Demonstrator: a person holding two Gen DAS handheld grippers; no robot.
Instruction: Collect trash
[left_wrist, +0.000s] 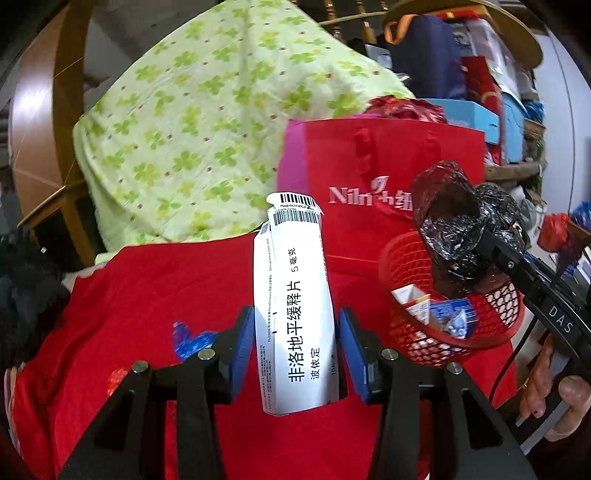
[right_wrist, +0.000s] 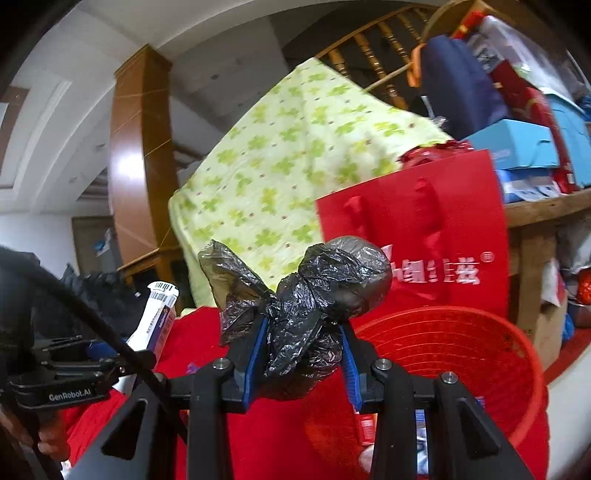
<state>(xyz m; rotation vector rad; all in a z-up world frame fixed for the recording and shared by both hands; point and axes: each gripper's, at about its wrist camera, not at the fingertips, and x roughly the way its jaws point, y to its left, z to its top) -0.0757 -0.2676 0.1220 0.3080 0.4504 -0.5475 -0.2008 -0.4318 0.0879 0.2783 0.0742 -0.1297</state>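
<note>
A white medicine box (left_wrist: 295, 295) with black print and a barcode stands upright between the blue pads of my left gripper (left_wrist: 297, 350), which is shut on it above the red cloth. To its right sits a red mesh basket (left_wrist: 443, 325) holding several wrappers. Over the basket's rim, my right gripper (left_wrist: 491, 243) holds a crumpled black plastic bag (left_wrist: 461, 229). In the right wrist view, the right gripper (right_wrist: 303, 350) is shut on the black bag (right_wrist: 314, 295), with the red basket (right_wrist: 461, 350) just behind and below. The left gripper (right_wrist: 92, 354) and its box (right_wrist: 159, 314) are at the left.
A red gift bag (left_wrist: 369, 177) stands behind the basket. A green clover-print cloth (left_wrist: 203, 122) is draped behind it. A red cloth (left_wrist: 147, 314) covers the surface below. A cluttered wooden shelf (right_wrist: 535, 210) is at the right. A person's hand (left_wrist: 554, 398) grips the right handle.
</note>
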